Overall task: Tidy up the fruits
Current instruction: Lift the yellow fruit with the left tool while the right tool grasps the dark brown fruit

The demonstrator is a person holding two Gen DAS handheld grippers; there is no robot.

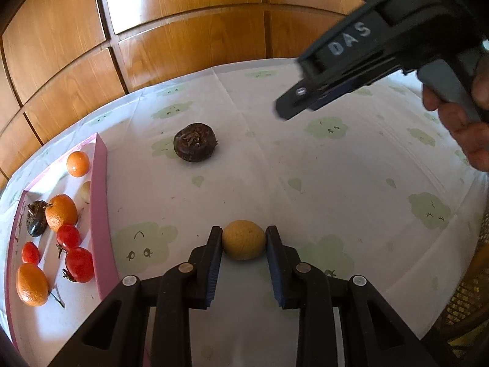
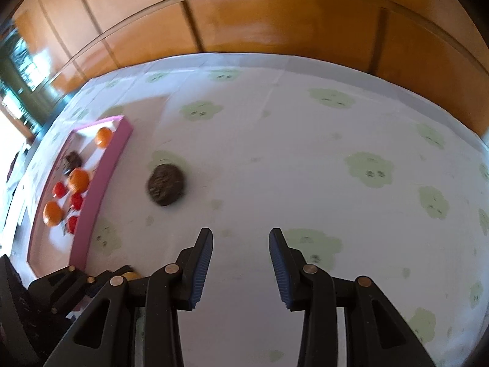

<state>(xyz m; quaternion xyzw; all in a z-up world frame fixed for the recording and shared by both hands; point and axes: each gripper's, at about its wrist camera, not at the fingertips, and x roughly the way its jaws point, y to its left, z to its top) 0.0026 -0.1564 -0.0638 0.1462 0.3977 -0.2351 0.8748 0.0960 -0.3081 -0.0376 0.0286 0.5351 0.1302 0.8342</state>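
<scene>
Tan fruit (image 1: 243,240) sits clamped between the left gripper (image 1: 243,238) jaws (right gripper (image 2: 240,238) jaws apart, empty): carry it level to the pink tray (image 1: 101,202) left.

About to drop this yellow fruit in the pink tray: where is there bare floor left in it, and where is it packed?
The tray is crowded at its near end: oranges, tomatoes and a dark fruit cluster there. Bare floor shows between the far orange and that cluster, and at the very near corner. The left tongs hold the yellow fruit.
</scene>
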